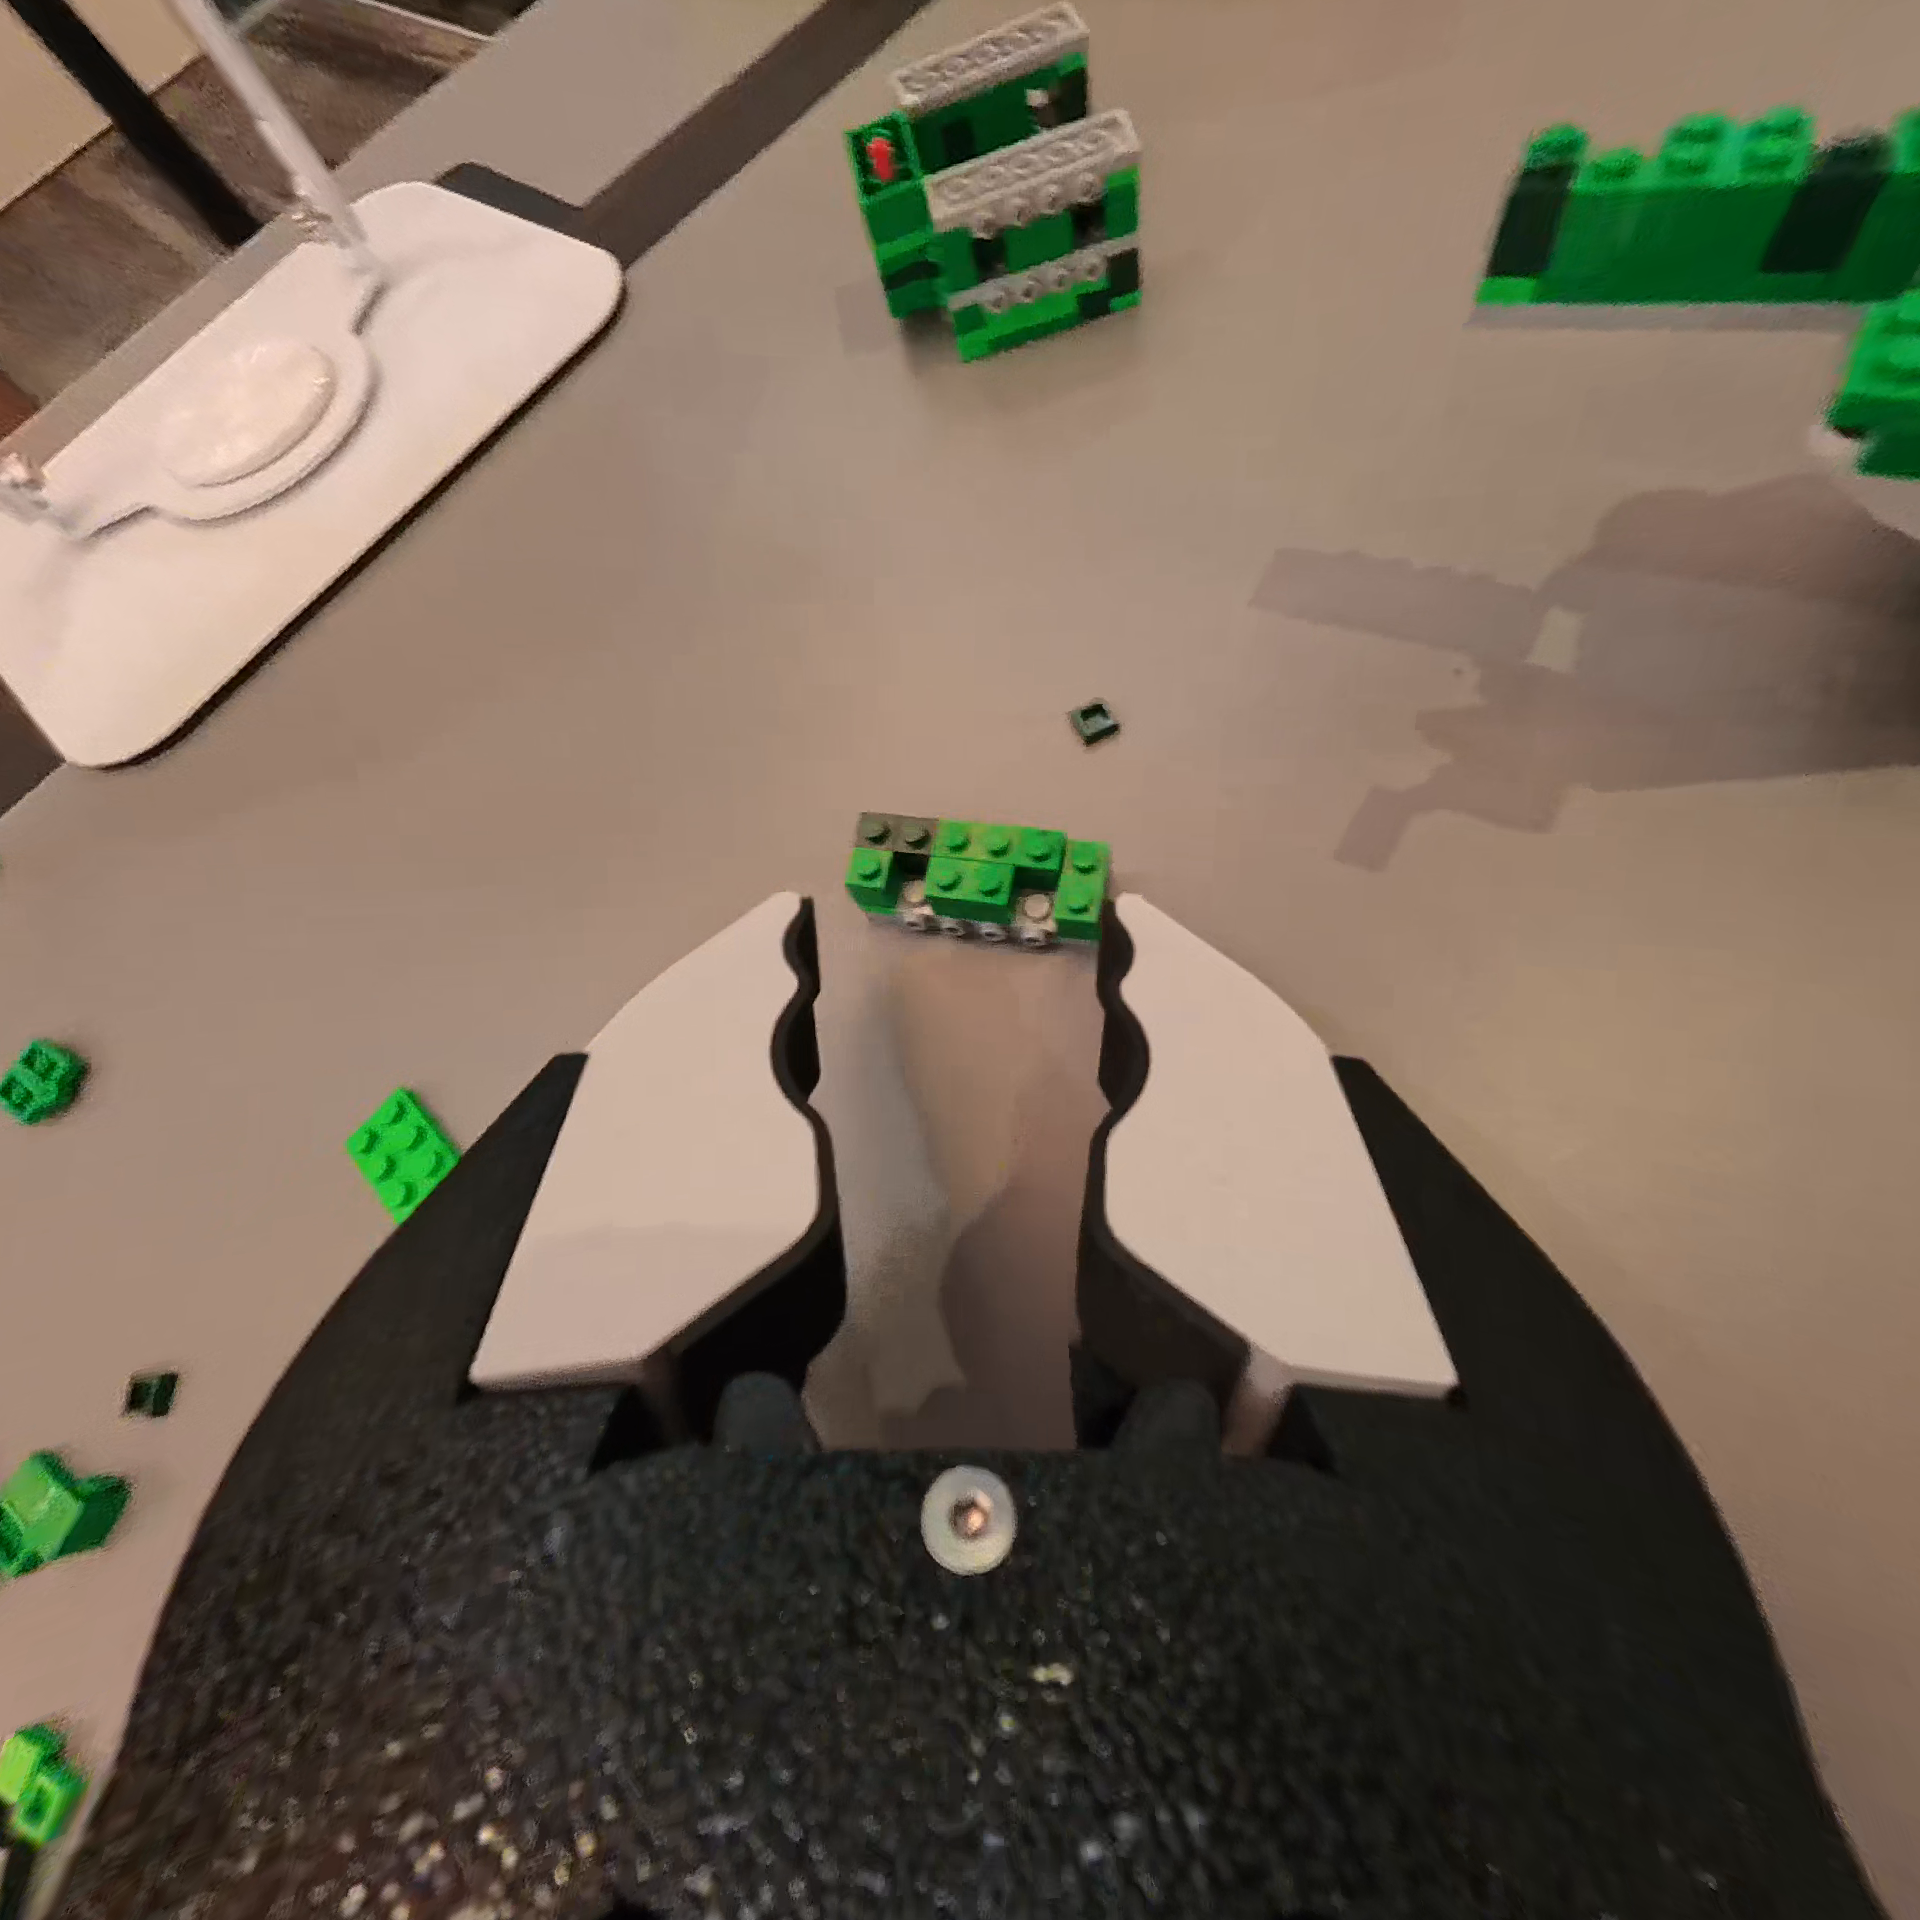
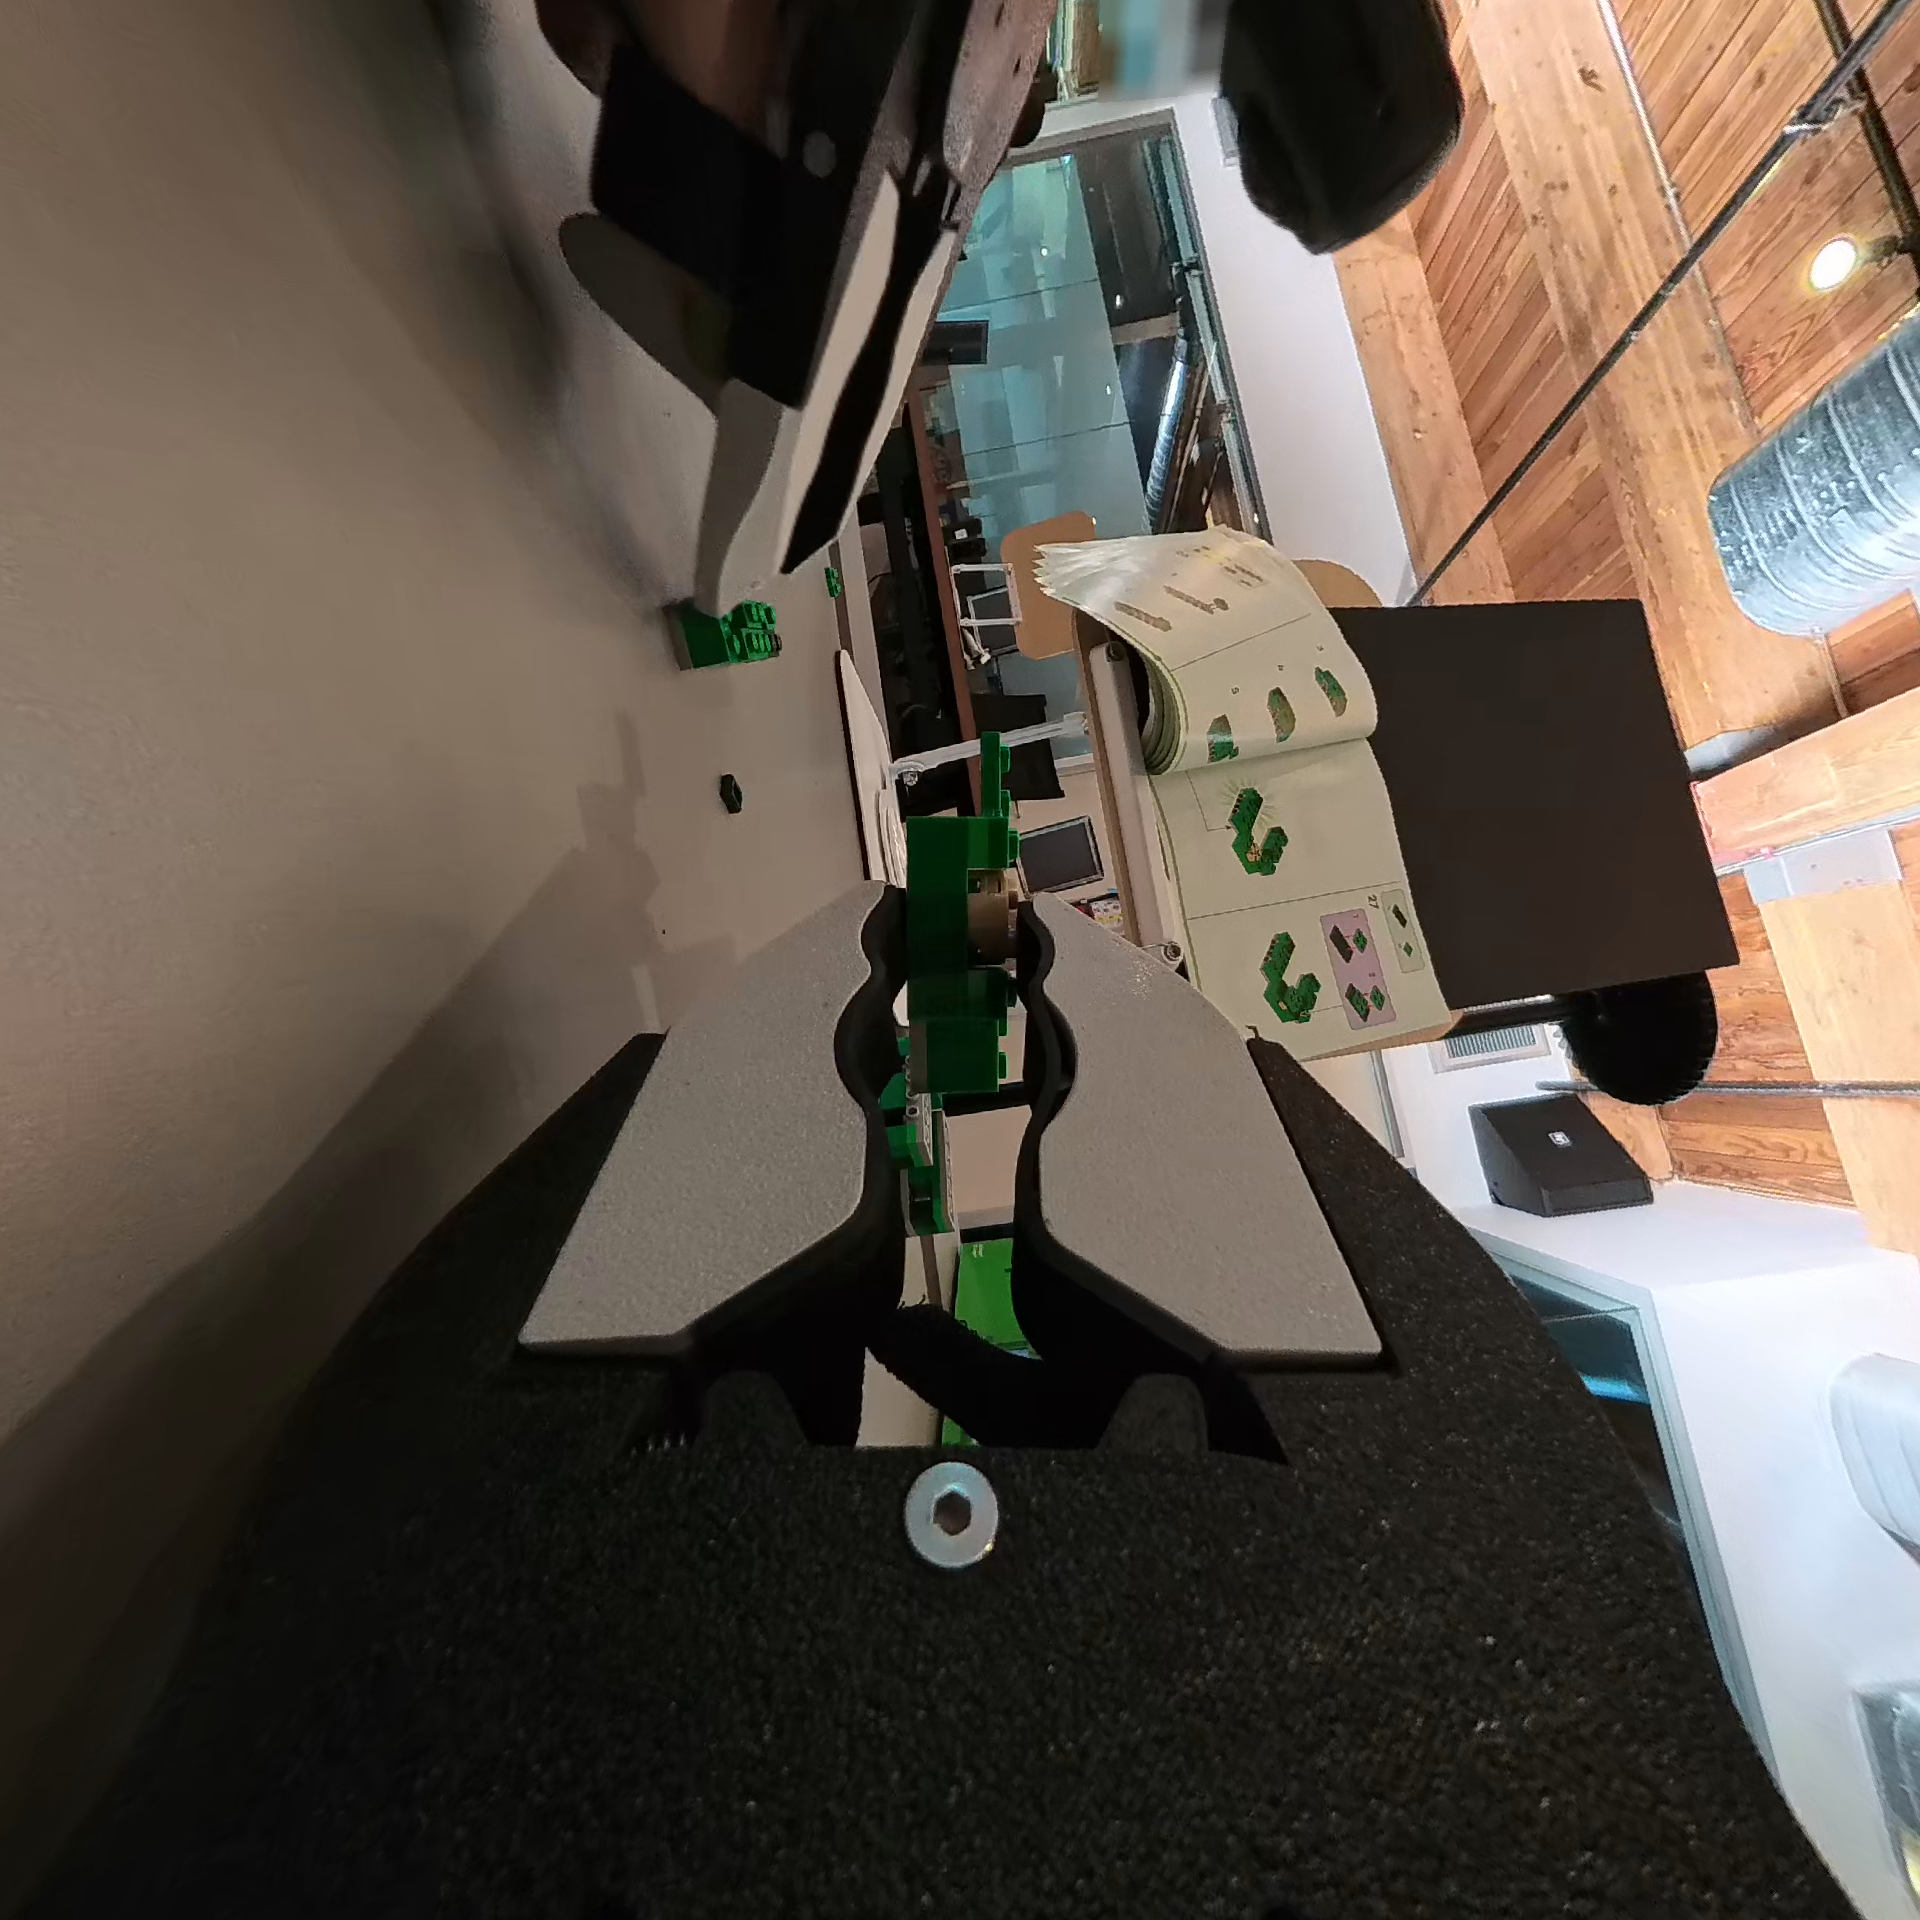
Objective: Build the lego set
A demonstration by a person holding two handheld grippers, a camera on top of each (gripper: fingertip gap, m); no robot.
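Observation:
In the left wrist view my left gripper is open, its tips on either side of a small green and grey brick assembly that lies on the grey table. My right gripper is shut on a larger green brick assembly with a tan round part, held off the table and turned on its side. In the right wrist view the left gripper shows farther off, its tip at the small assembly. A tiny dark green piece lies just beyond the small assembly.
A green and grey block build stands at the back. A long green wall of bricks lies back right. Loose green bricks lie at the left. A white stand base is back left. An open instruction booklet rests on a holder. The right gripper is farther from the tiny dark green piece, some 10 cm, than the left, some 5 cm.

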